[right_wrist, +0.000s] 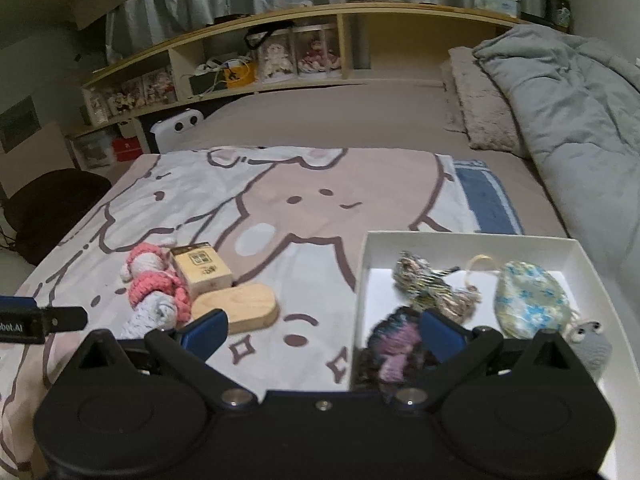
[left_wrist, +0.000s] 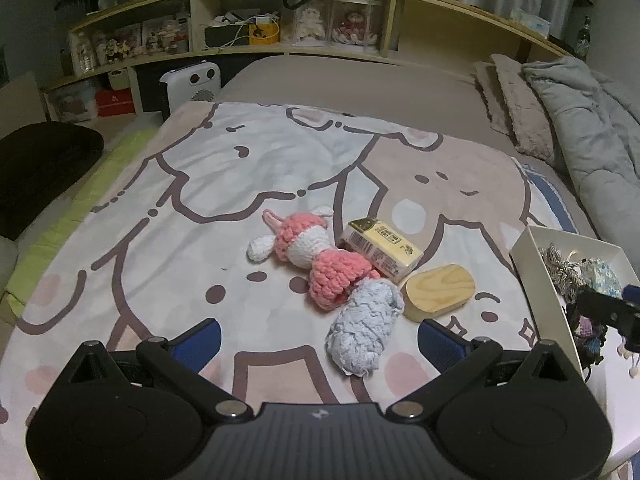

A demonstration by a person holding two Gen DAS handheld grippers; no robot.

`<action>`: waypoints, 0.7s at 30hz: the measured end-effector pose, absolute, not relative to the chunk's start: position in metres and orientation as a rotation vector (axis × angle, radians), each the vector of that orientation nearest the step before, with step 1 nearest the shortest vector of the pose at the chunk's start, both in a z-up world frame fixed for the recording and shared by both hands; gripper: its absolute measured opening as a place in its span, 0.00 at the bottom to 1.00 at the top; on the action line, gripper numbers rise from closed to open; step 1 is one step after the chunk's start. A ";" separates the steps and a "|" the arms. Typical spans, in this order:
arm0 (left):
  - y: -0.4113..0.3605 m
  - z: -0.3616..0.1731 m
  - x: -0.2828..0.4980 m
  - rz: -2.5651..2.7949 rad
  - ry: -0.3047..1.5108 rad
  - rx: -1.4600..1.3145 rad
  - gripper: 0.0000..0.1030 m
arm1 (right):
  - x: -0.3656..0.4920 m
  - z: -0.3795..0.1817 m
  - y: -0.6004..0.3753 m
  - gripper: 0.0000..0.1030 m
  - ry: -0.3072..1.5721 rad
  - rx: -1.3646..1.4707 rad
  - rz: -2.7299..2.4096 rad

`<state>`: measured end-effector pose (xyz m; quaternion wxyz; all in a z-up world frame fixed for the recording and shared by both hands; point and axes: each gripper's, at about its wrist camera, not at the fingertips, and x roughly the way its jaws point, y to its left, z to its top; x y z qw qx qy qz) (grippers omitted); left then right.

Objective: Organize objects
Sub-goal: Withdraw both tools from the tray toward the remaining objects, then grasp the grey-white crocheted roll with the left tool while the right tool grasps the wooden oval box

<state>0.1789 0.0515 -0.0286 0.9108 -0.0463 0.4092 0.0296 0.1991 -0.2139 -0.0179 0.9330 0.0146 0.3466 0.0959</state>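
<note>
Crocheted items and small boxes are seen gathered on a cartoon-printed blanket (left_wrist: 192, 184) spread over a bed. From the left wrist view, a pink-and-white crocheted doll (left_wrist: 308, 252) is laid near the centre, with a pale blue yarn piece (left_wrist: 364, 332) touching it at 5 o'clock. A yellow carton (left_wrist: 380, 248) is set against the doll at 3 o'clock, and an oval wooden box (left_wrist: 440, 292) is placed just beside the carton at 5 o'clock.

A white tray (right_wrist: 362, 280) is seen at 3 o'clock of this cluster. Inside it, a mottled yarn bundle (right_wrist: 428, 284) is laid toward the far side, a floral pouch (right_wrist: 532, 300) is placed at 3 o'clock of the bundle, and a grey knitted toy with eyes (right_wrist: 592, 348) is found at 5 o'clock of the pouch. A purple-and-dark knitted piece (right_wrist: 396, 344), blurred, is seen at the tray's near end.

The left gripper (left_wrist: 320, 336) is held over the blanket with its jaws spread wide, the blue yarn piece lying between them untouched. The right gripper (right_wrist: 324, 328) is held across the tray's near left wall, its jaws spread apart and nothing pinched; the purple piece is seen beside the right finger (right_wrist: 440, 332).
</note>
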 end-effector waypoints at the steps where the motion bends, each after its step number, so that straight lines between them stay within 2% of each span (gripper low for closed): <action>1: 0.052 -0.031 0.180 0.055 0.846 -0.094 1.00 | 0.201 -0.019 -0.211 1.00 0.706 0.031 0.199; 8: 0.057 -0.048 0.188 -0.040 0.869 -0.163 0.98 | 0.221 -0.022 -0.183 1.00 0.714 0.012 0.263; 16: 0.047 -0.066 0.205 -0.151 0.906 -0.141 0.68 | 0.256 -0.046 -0.152 1.00 0.808 -0.023 0.329; 21: 0.045 -0.079 0.219 -0.176 0.935 -0.128 0.56 | 0.277 -0.067 -0.135 1.00 0.873 -0.074 0.360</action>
